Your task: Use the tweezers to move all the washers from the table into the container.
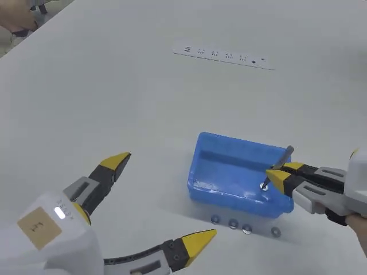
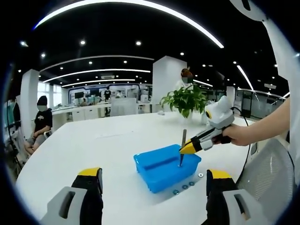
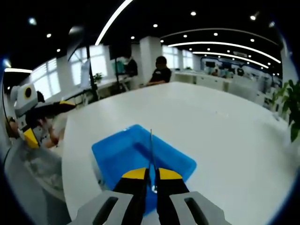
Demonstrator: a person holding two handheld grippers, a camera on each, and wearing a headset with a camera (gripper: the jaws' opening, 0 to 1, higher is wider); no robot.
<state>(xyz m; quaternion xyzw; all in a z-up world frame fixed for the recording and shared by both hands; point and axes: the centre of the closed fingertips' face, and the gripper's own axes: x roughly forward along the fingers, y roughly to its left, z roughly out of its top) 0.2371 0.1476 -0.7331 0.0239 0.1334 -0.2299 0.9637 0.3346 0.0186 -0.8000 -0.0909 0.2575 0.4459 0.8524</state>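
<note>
Grips the tweezers (image 1: 284, 157) in the right hand-held gripper (image 1: 274, 176), jaws pinched narrow on them, tips dipped into the blue container (image 1: 229, 200) just ahead of those jaws, with what looks like a washer at the tips. Holds the left hand-held gripper (image 1: 163, 200) spread wide and empty, apart from the container. Shows four washers (image 1: 233, 223) in a row on the bench (image 1: 114, 86), just below the right hand-held gripper.

Glossy blue plastic container (image 1: 229, 201), shiny metal washers (image 1: 232, 224) and tweezers (image 1: 285, 156), matt white table (image 1: 143, 103).
</note>
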